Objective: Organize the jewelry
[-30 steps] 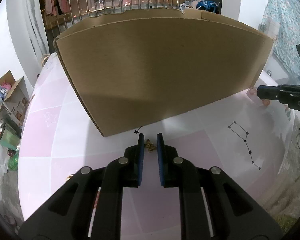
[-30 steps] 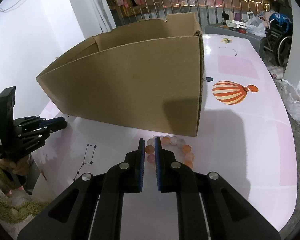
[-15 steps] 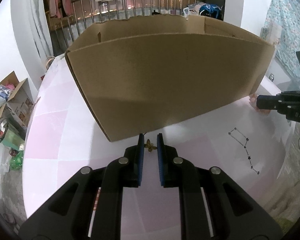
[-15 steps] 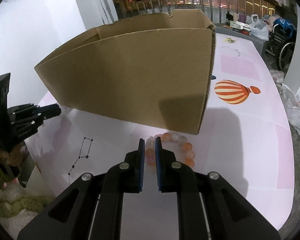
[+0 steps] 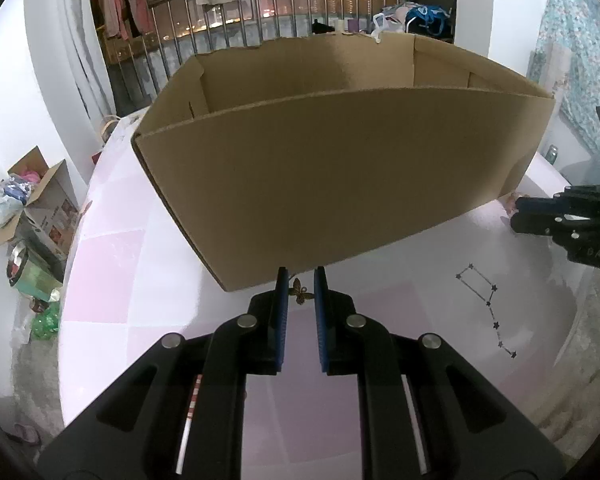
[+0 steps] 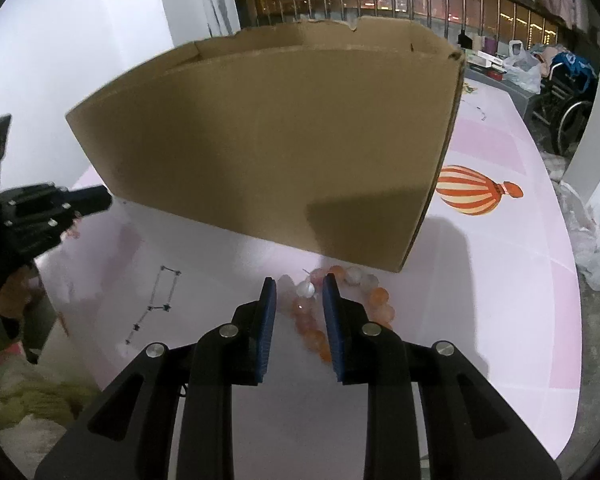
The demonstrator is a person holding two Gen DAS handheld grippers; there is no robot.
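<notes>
Jewelry here means two pieces, both on the pink tabletop (image 6: pixel 500 320) in front of an open cardboard box (image 5: pixel 340 184). A bead bracelet (image 6: pixel 340 308) of orange and milky beads lies just before the right corner of the box, and a small golden butterfly charm (image 5: pixel 302 291) is near the left part of the front wall.

The right gripper (image 6: pixel 299 308) points down at the bracelet. Its fingers are opening at this moment, and they stand on both sides of the left part of the bead ring; a few beads are between the blue pads, but I see no pad pressing on them. The rest of the ring spreads to the right of the fingers and a little toward the camera, so the coming move probably depends on whether the fingers go down over one side of the ring.

The left gripper (image 5: pixel 300 300) has its fingers nearly closed, with a narrow gap. The butterfly charm shows in this gap, near the fingertips. I cannot tell if it is held or only lies on the tabletop behind them; perhaps a thin chain hidden by the pads carries it. Each hand is nearest to its own piece.

The bottom of the box is hidden by its front wall, so whether any jewelry is already inside cannot be seen.
</notes>
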